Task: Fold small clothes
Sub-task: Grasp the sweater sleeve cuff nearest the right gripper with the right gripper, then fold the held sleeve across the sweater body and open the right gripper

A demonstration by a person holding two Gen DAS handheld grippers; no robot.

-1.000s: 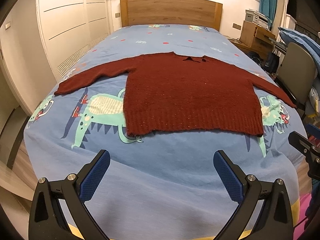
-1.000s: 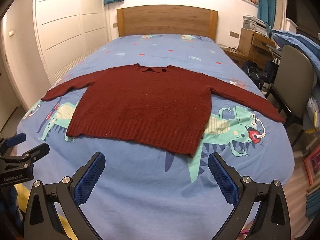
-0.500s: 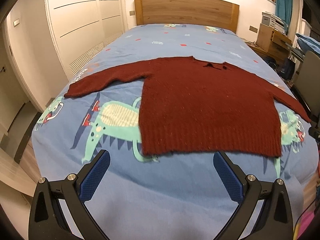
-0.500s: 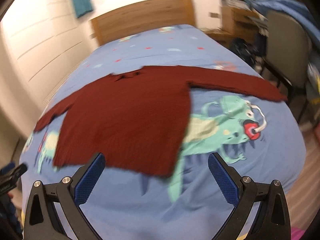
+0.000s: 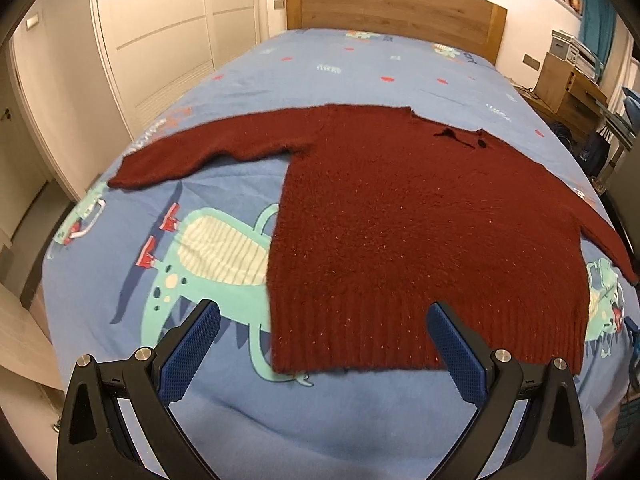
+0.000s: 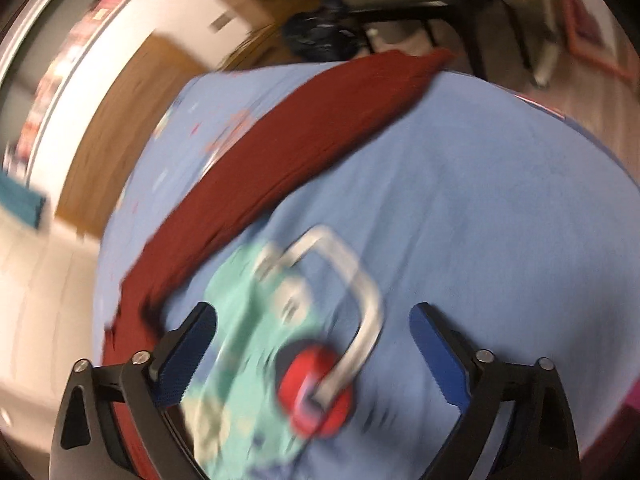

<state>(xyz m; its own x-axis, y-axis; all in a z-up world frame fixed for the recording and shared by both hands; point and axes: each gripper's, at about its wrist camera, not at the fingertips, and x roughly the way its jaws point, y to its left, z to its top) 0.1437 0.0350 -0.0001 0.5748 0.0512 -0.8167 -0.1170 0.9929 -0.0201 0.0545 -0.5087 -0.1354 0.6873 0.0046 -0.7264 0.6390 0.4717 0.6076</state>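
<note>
The dark red knitted sweater (image 5: 400, 220) lies flat, sleeves spread, on the bed's blue monster-print cover (image 5: 340, 68), laid out so folding can start. The left tool (image 5: 322, 346) hovers spread and empty near the ribbed hem. The right tool (image 6: 314, 346), empty, jaws just narrowing slightly, hangs near the right sleeve (image 6: 300, 144). No containers show.

Wooden headboard (image 5: 394, 10), white wardrobe doors (image 5: 160, 32), blue-sheeted bed (image 5: 360, 60).
</note>
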